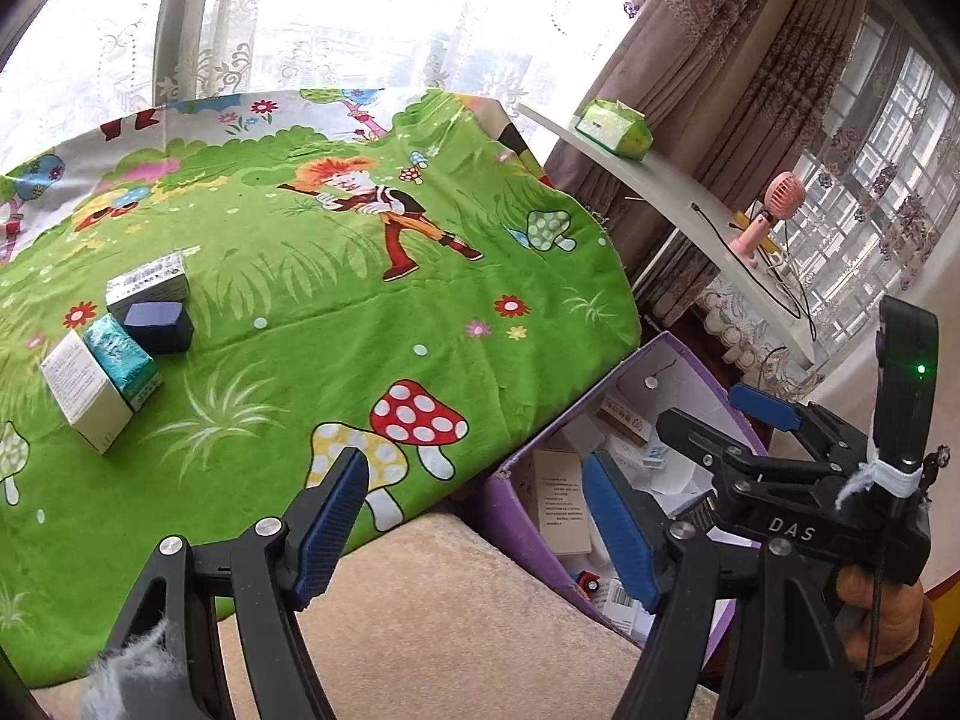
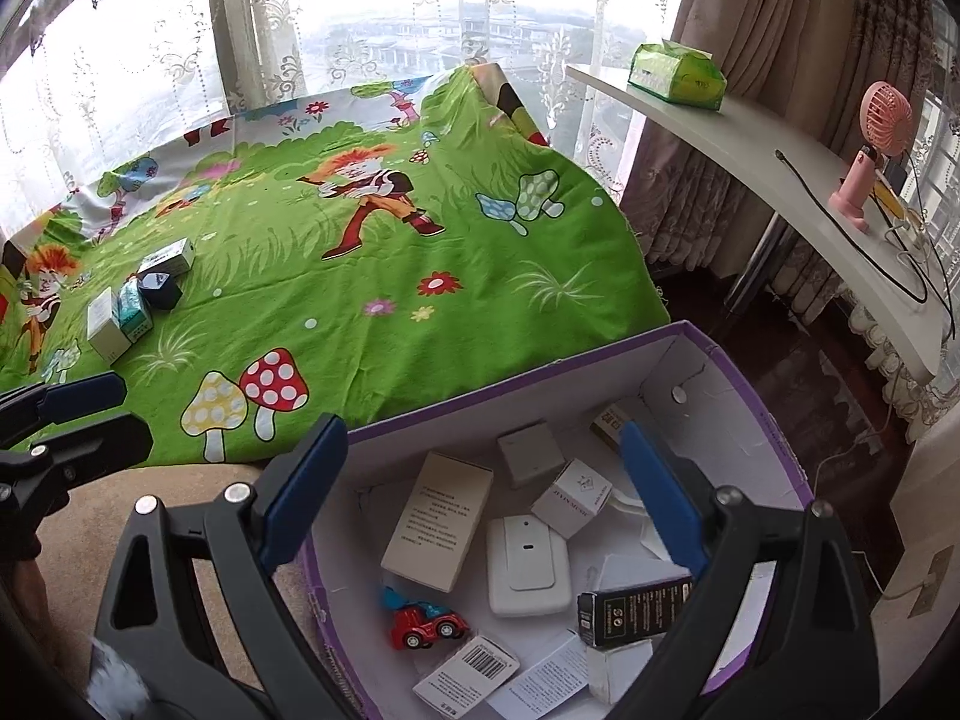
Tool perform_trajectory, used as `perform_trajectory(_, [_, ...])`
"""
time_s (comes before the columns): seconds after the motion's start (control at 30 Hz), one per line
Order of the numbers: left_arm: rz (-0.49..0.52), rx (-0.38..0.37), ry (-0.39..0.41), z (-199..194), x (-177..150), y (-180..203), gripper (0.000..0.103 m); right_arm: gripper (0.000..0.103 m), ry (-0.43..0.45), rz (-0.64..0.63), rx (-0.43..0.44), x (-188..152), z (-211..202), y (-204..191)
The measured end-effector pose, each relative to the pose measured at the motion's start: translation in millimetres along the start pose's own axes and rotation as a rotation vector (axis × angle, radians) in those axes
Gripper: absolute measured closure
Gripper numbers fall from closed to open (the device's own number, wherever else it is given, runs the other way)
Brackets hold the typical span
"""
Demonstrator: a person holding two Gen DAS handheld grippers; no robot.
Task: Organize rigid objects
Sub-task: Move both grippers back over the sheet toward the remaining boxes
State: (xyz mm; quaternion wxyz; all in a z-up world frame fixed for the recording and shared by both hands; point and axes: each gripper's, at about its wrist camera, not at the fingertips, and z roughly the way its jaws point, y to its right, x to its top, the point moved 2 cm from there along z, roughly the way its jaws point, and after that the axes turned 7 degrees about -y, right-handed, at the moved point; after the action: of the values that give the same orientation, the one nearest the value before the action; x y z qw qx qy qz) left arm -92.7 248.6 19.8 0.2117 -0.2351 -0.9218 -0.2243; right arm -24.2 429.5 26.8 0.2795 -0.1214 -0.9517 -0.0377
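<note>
Sorting looks partway done: the green cartoon cloth (image 1: pixel 336 324) covers the table, and beside its edge at 4 o'clock sits the purple box (image 2: pixel 540 378), already holding cartons, a white device (image 2: pixel 528 564) and a red toy car (image 2: pixel 429 624). Four small boxes remain on the cloth at 9 o'clock — a white carton (image 1: pixel 84 390), a teal one (image 1: pixel 123 360), a navy one (image 1: pixel 159 327) and a grey one (image 1: pixel 147 279), packed close together. Both tools are released and carry nothing: the right gripper (image 2: pixel 483 501) hangs spread over the box, the left gripper (image 1: pixel 474 531) over the cloth's near edge. Next, I judge, one gripper must reach to that cluster — and single out one carton without knocking its neighbours.
</note>
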Motion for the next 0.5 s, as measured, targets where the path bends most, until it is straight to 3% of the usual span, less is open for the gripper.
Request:
perform_trajectory(0.17, [0.025,0.051,0.019,-9,9,-19,0.028,0.009,0.000,-0.022,0.071,5,1,-18])
perform_trajectory(0.33, [0.001,0.046,0.023,-16,18,-54,0.028,0.009,-0.008,-0.041,0.126,14,4,-34])
perform_trajectory(0.5, [-0.035,0.119,0.035,-24,21,-97,0.019,0.009,-0.032,-0.053,0.152,24,15,-48])
